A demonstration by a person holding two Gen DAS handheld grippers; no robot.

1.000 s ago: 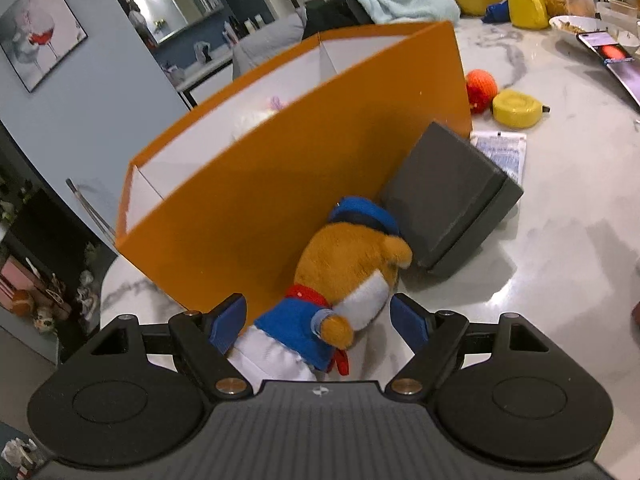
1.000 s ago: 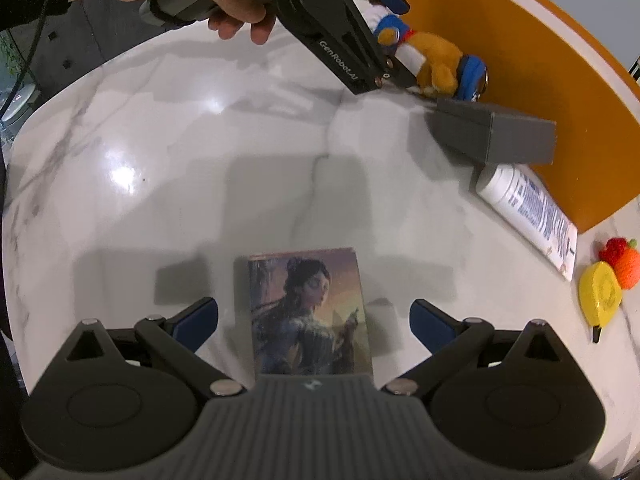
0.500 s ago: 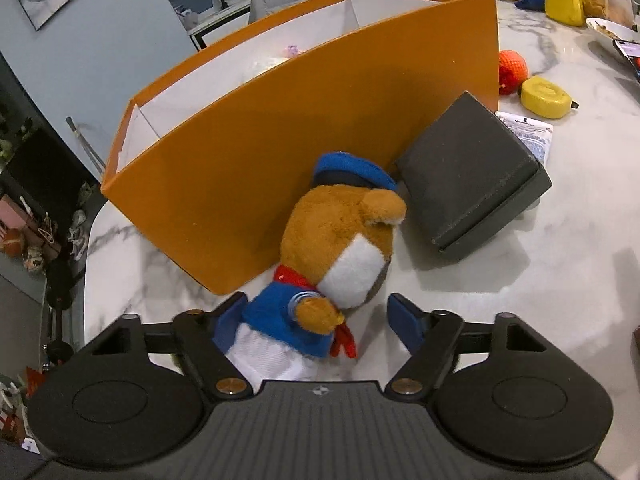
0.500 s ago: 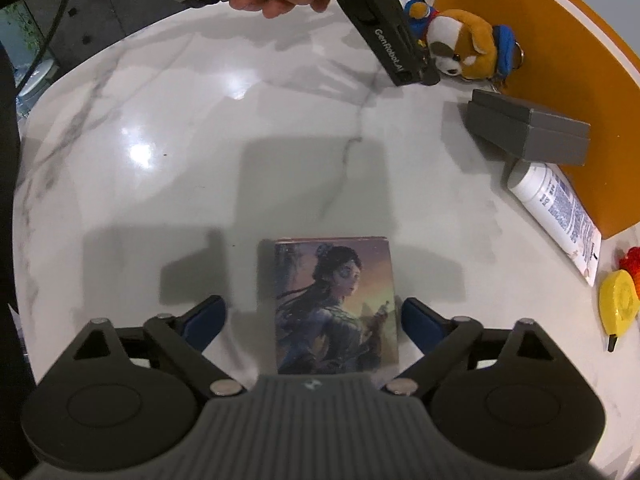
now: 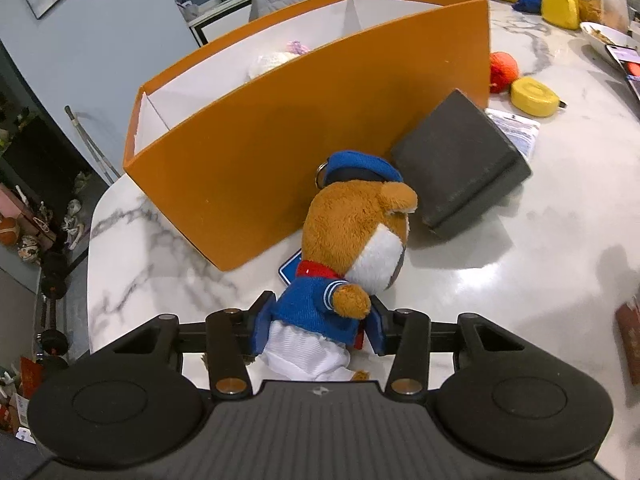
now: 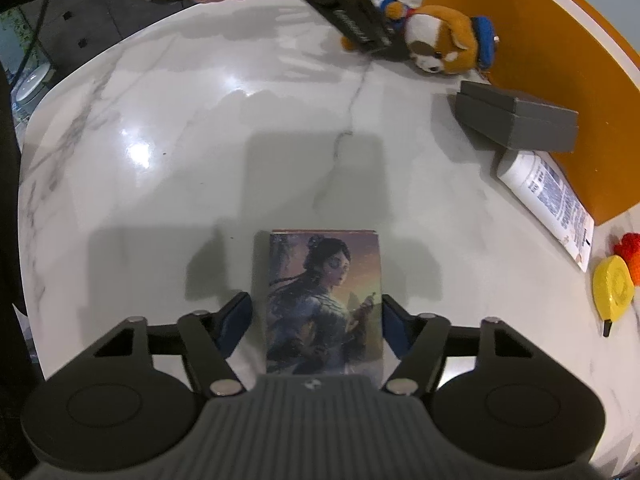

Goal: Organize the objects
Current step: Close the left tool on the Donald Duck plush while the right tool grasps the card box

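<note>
1. The marble tabletop (image 6: 200,128) carries everything; its curved edge runs along the left in both views.
2. The orange divided box (image 5: 304,128) stands along the tabletop's far edge. White partitions split it into compartments, and a pale item inside is only partly seen, so I cannot name it.
3. The grey flat box (image 5: 460,168) leans against the orange wall, with a white tube (image 6: 548,200) beside it, partly covered in the left view.
4. The plush dog in a sailor suit (image 5: 352,248) lies at the foot of the orange wall. The left claw (image 5: 316,320) has just been closing: a second ago its pads stood clear on either side, now they press the blue jacket. My reading is that the toy is gripped and ready to lift into a compartment.
5. The picture card box (image 6: 324,296) lies near the tabletop's near edge. The right claw (image 6: 316,320) has also just been closing around it; the right pad looks in contact, but a sliver of gap shows on the left, so not yet clamped.
6. The yellow tape measure (image 6: 612,288) and red knitted fruit (image 5: 504,72) sit near the box's end; the fruit is cut off in the right view.
</note>
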